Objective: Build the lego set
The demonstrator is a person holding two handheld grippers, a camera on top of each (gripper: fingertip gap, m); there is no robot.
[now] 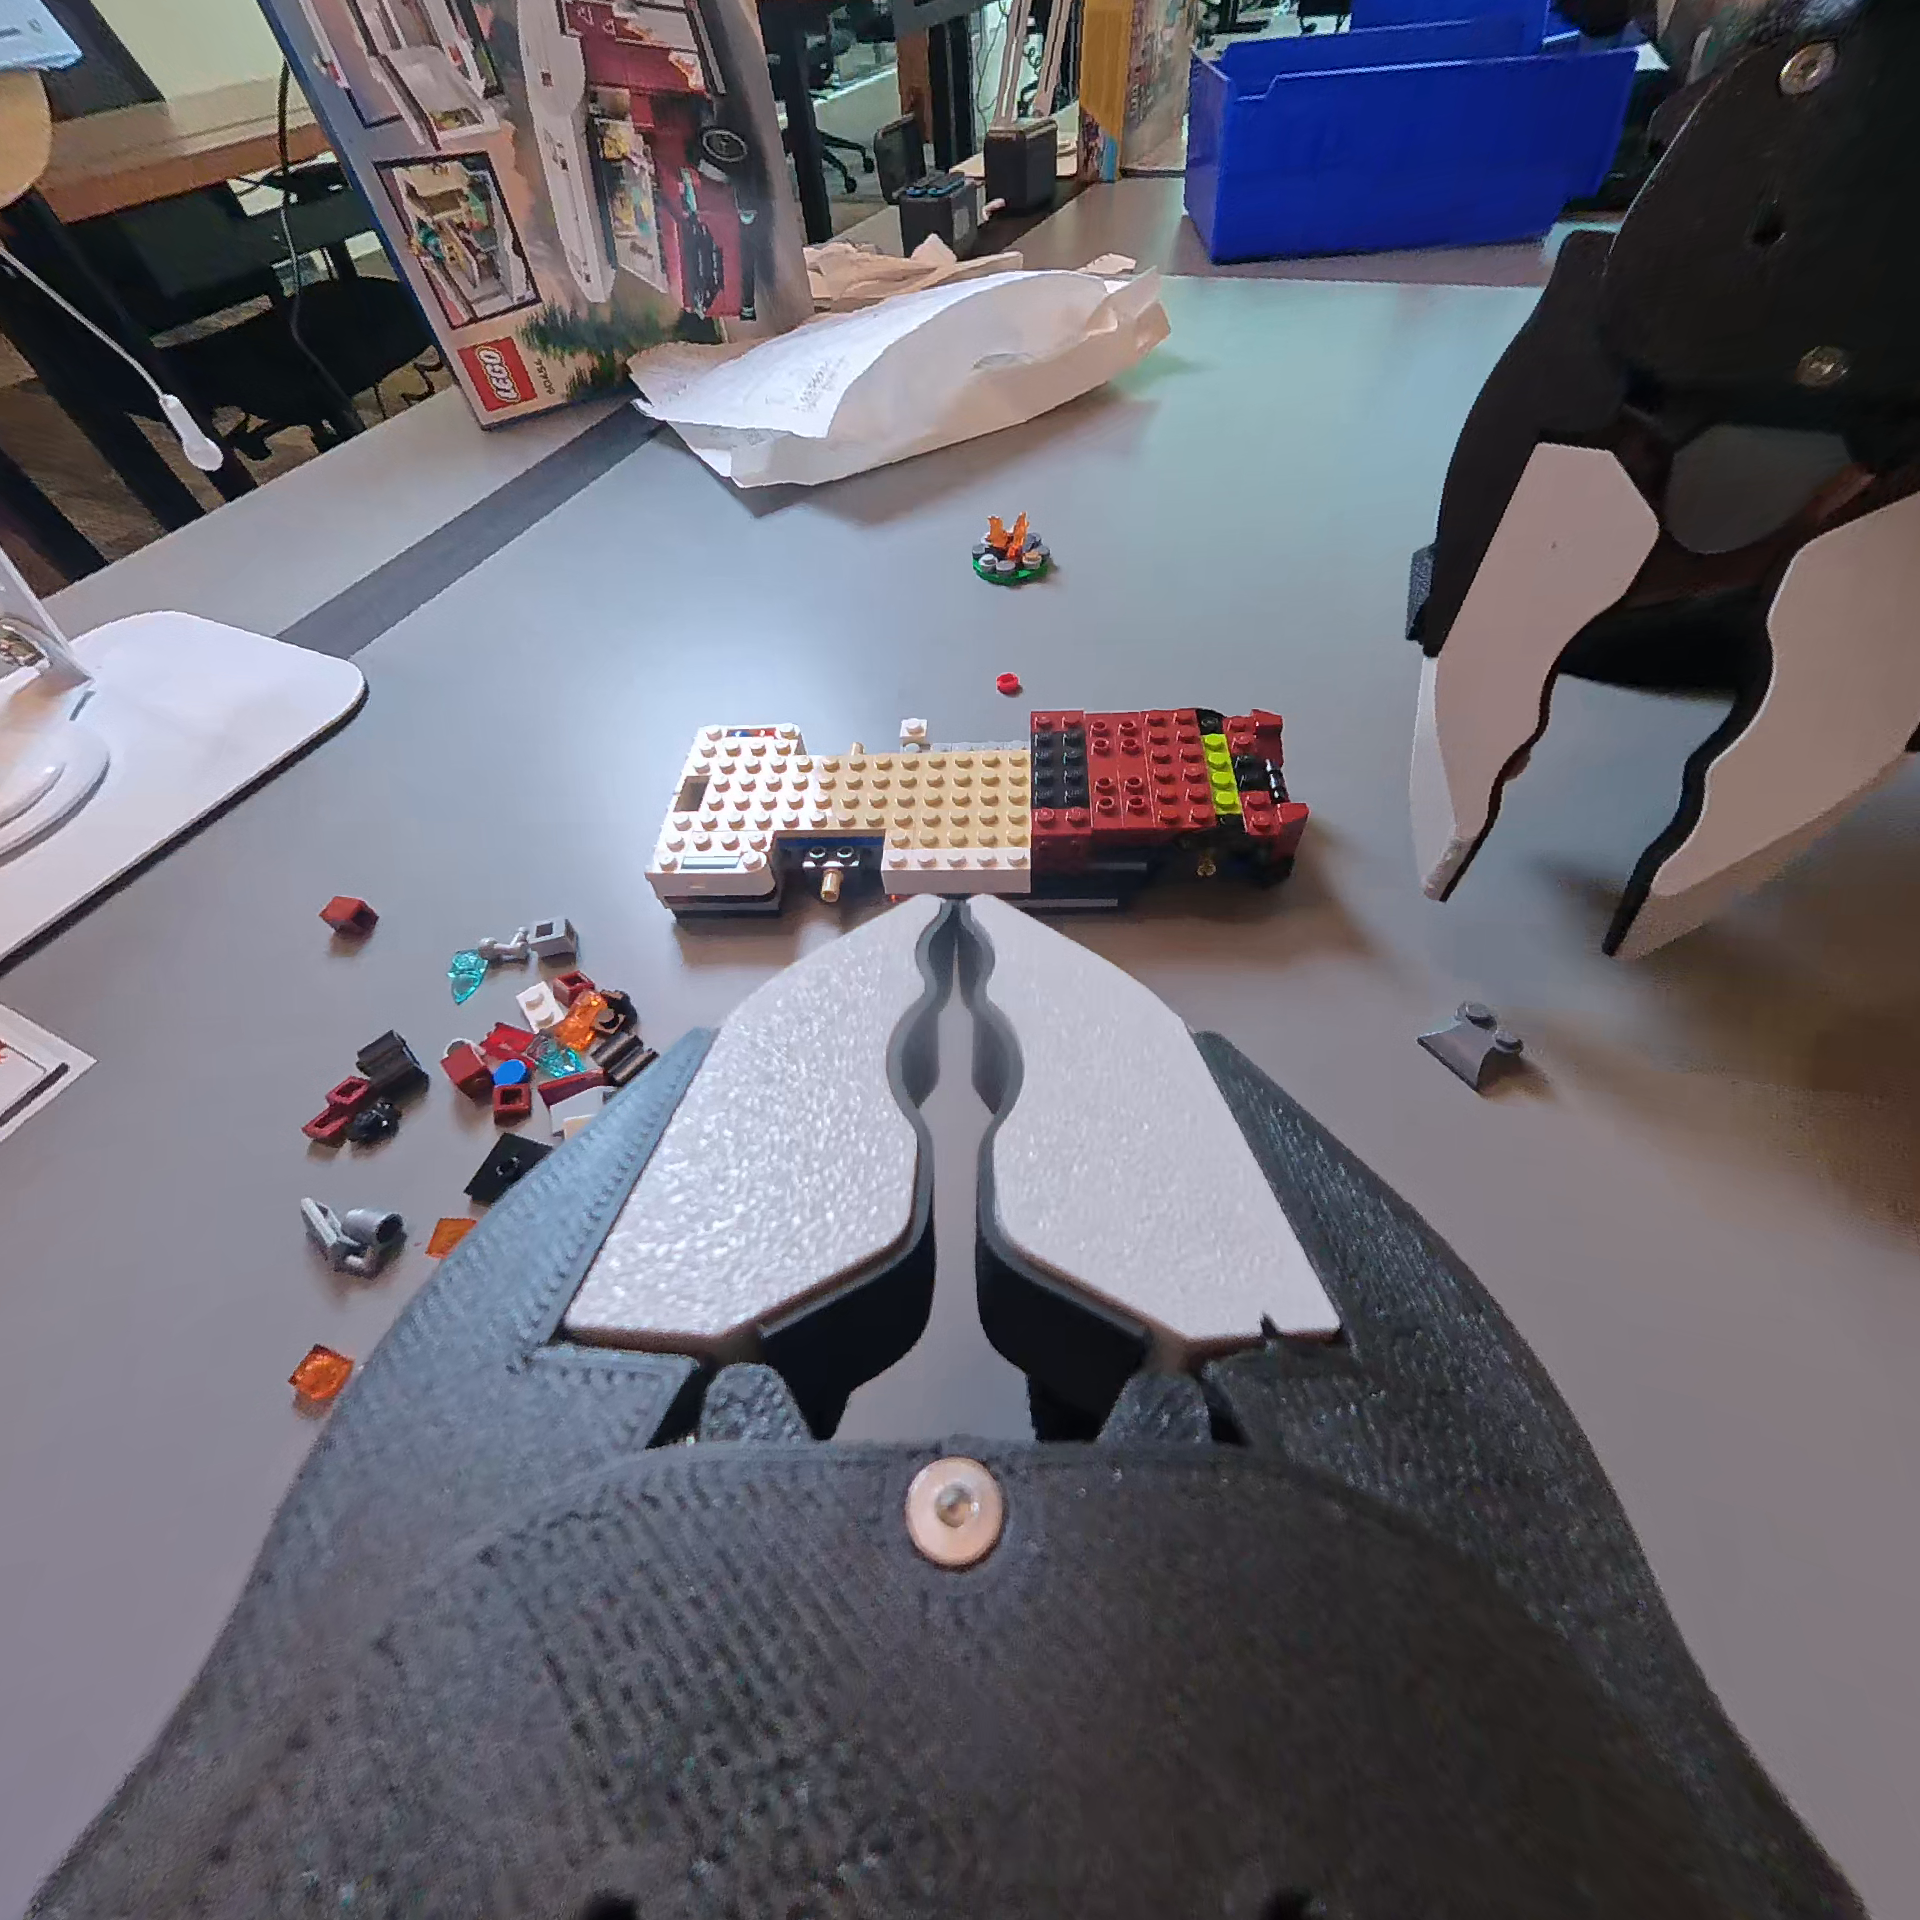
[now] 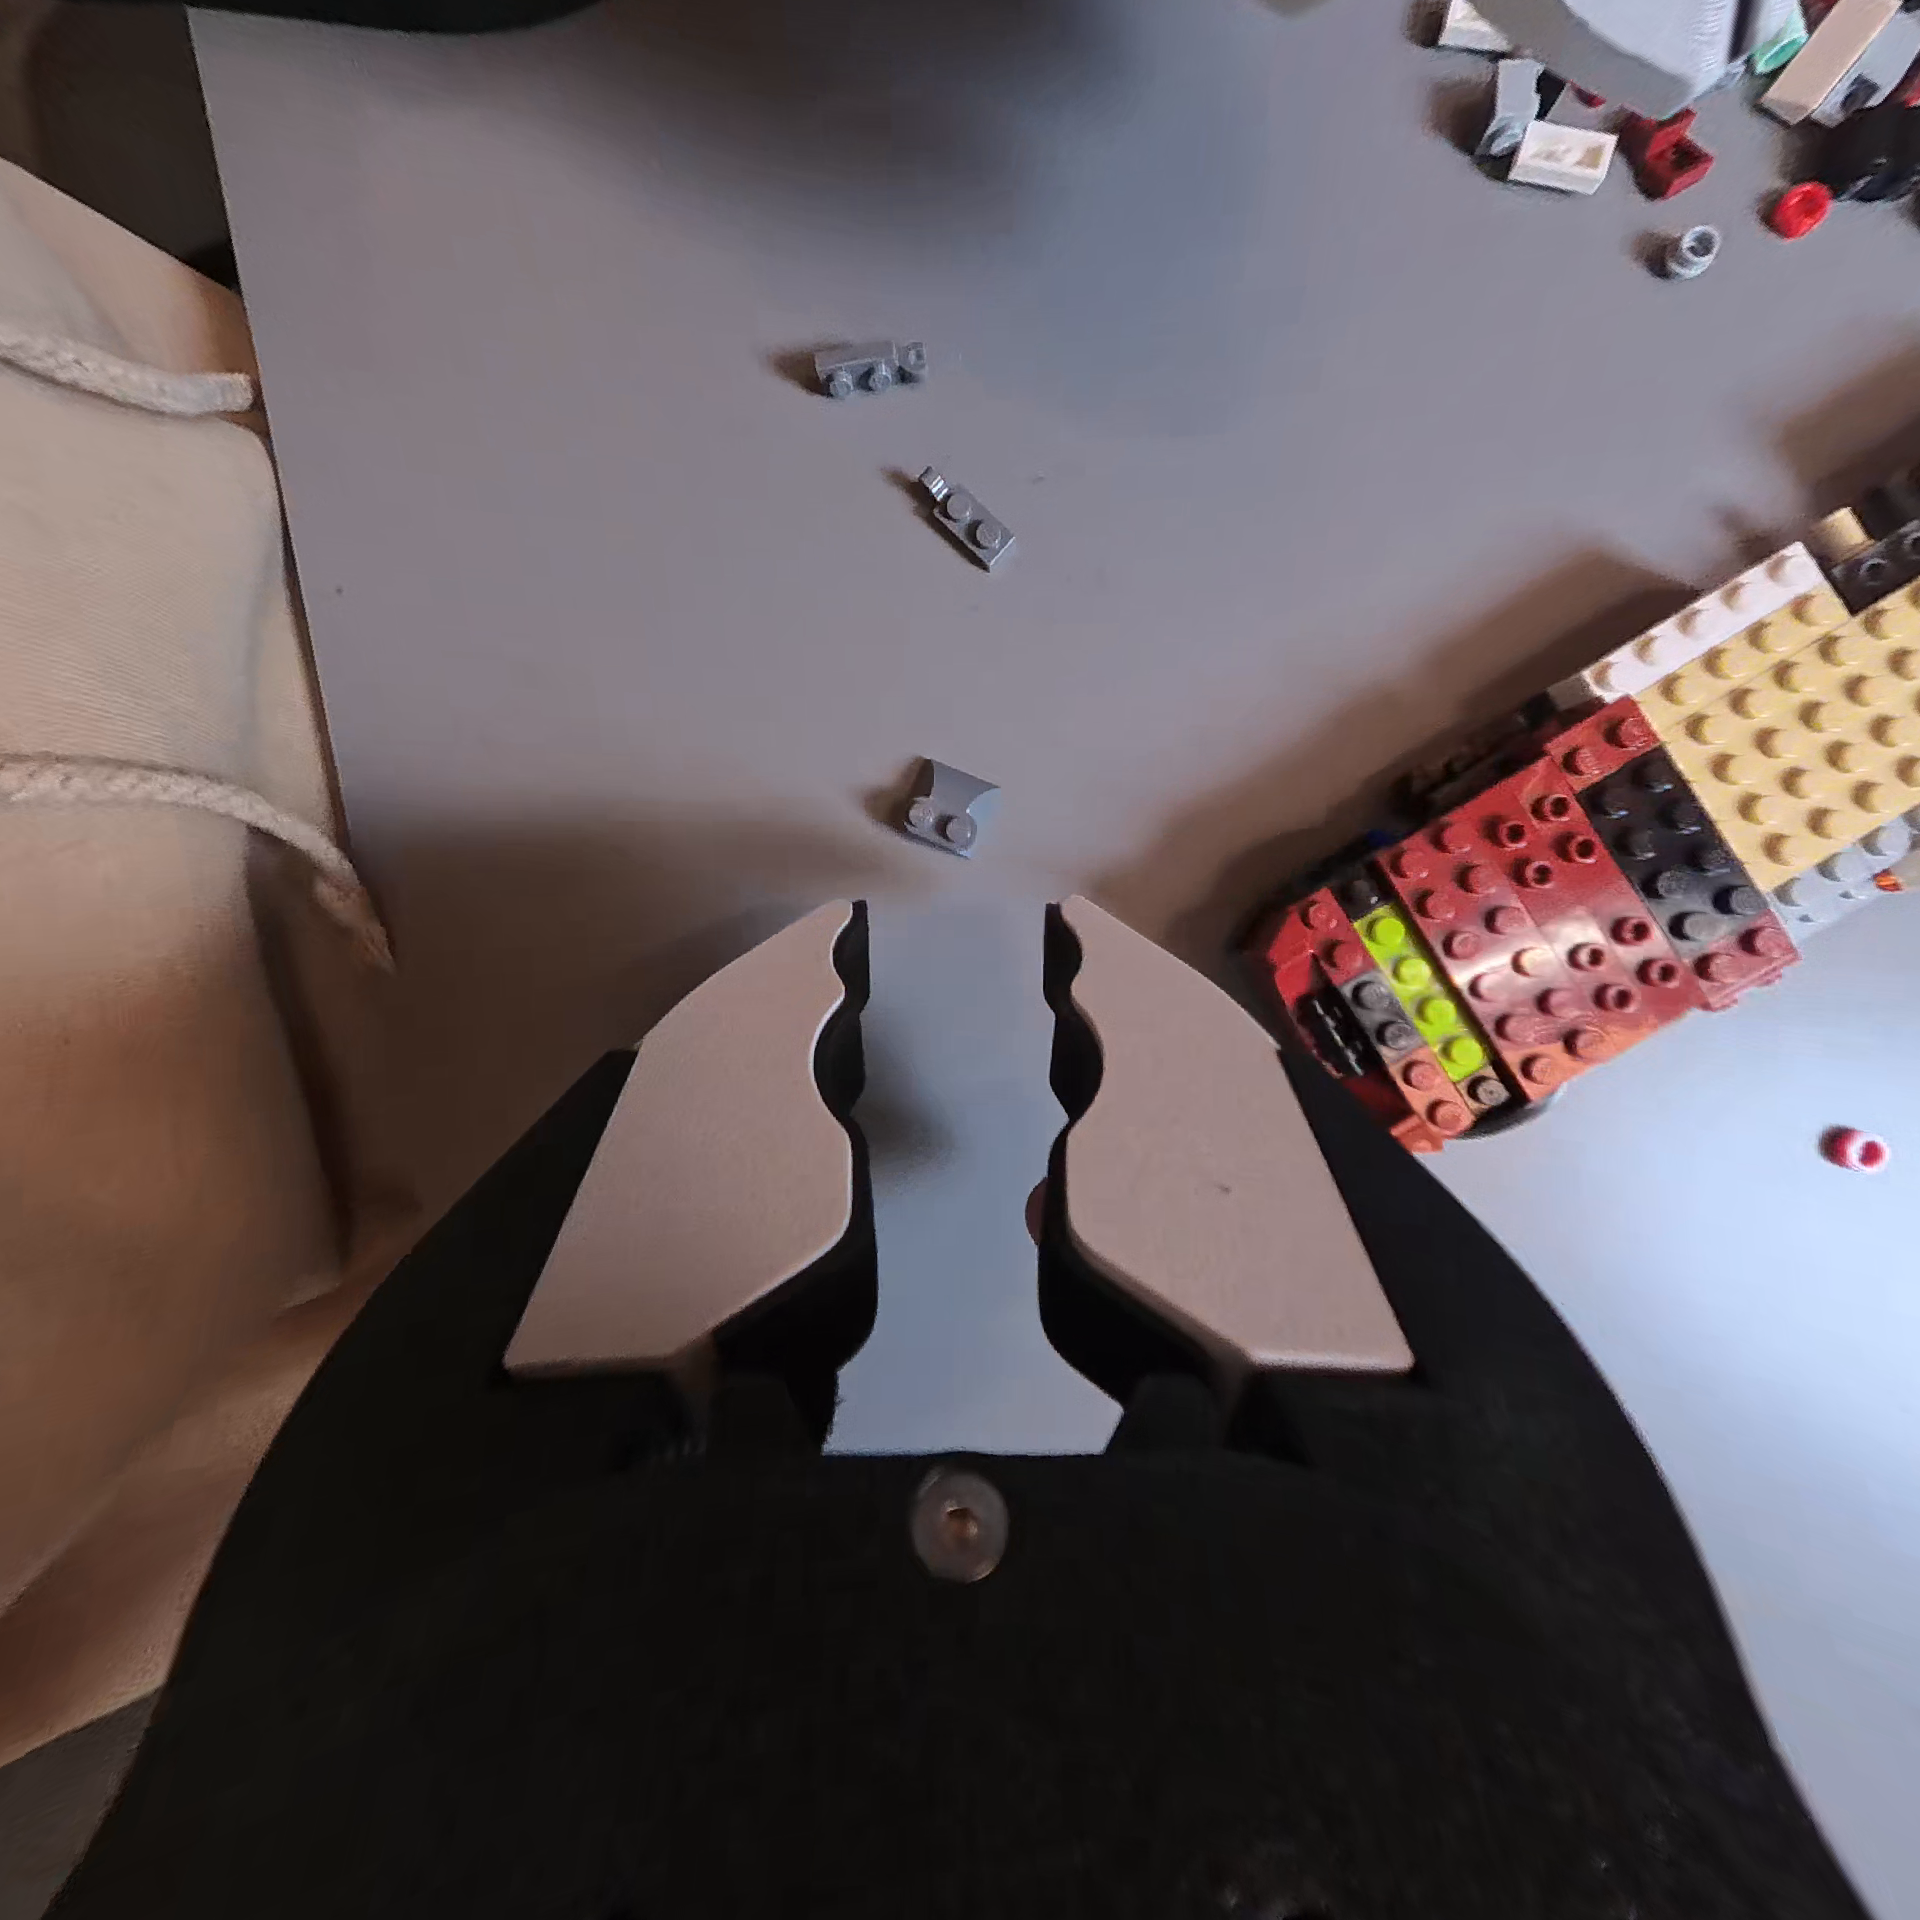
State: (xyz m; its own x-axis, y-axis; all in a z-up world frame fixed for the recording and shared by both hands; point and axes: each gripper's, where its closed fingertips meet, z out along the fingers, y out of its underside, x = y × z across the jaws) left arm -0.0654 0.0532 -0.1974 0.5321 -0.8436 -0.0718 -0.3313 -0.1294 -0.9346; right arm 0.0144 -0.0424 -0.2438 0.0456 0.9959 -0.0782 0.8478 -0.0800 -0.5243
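A flat brick model (image 1: 977, 800), white, tan and dark red with a lime strip, lies on the grey table (image 1: 1299, 582). My left gripper (image 1: 958, 906) is shut, with its tips right at the model's near white edge; nothing shows between the pads. My right gripper (image 1: 1527, 914) hangs open to the right of the model. In the right wrist view this right gripper (image 2: 956, 914) is open and empty above the table. A small grey curved piece (image 2: 945, 810) lies just beyond its tips, untouched, and also shows in the left wrist view (image 1: 1473, 1042). The model's dark red end (image 2: 1507, 956) is to its right.
Loose small bricks (image 1: 499, 1049) lie left of my left gripper. A tiny campfire build (image 1: 1010, 551), a red stud (image 1: 1007, 683), a white paper bag (image 1: 914, 364), a toy box (image 1: 540, 187) and a blue bin (image 1: 1392, 145) stand farther back. Two more grey pieces (image 2: 871, 371) (image 2: 971, 520) lie ahead. A beige garment (image 2: 135, 831) is at the table's edge. Tip to tip, the grippers are about 15 centimetres apart. The beige garment (image 2: 135, 831) is closer to my right gripper, around 11 centimetres from its tips; the left tips are 25 centimetres off.
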